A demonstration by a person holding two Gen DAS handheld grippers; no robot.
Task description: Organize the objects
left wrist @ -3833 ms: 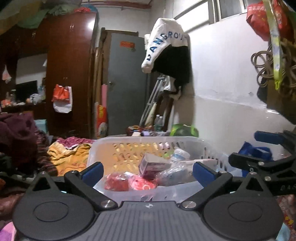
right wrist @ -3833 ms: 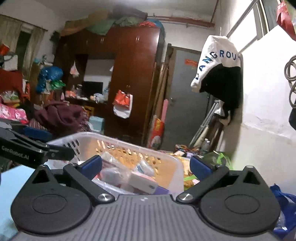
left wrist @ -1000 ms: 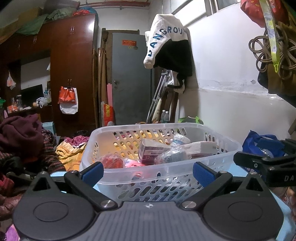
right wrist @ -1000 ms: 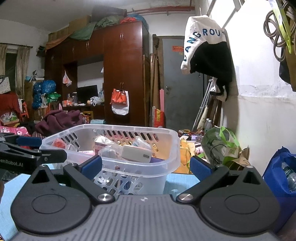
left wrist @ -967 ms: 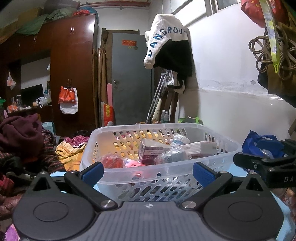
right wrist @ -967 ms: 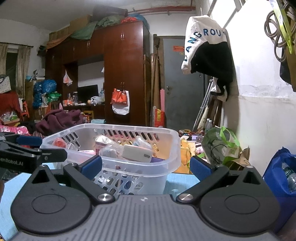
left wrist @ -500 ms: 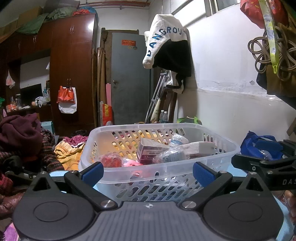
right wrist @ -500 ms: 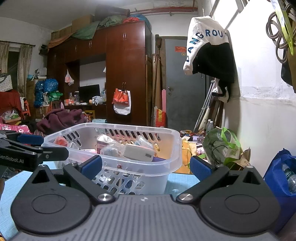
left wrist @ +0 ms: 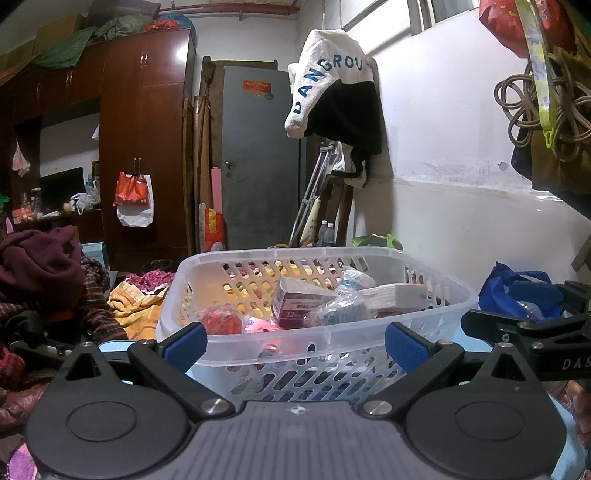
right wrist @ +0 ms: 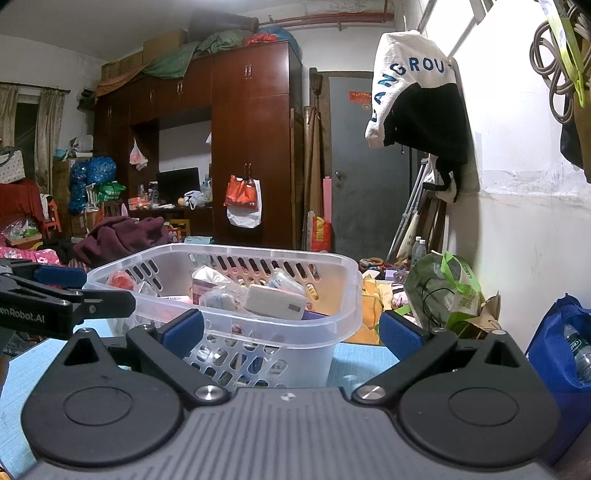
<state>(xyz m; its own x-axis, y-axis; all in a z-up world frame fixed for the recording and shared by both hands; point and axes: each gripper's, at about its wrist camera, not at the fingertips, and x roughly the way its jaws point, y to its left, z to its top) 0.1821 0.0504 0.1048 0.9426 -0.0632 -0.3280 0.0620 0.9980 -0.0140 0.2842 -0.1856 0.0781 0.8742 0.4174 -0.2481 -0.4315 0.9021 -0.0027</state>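
Both tongs spread empty, basket (left wrist: 436, 301) just ahead between them

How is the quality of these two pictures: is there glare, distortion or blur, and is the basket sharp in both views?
Left wrist view: the fisheye bends the wardrobe and door; the white wall is bright; the basket is fairly sharp, the packets inside soft. Right wrist view: strong glare at the window washes out the wall; the basket is clear; far clutter on the left is dim and grainy.
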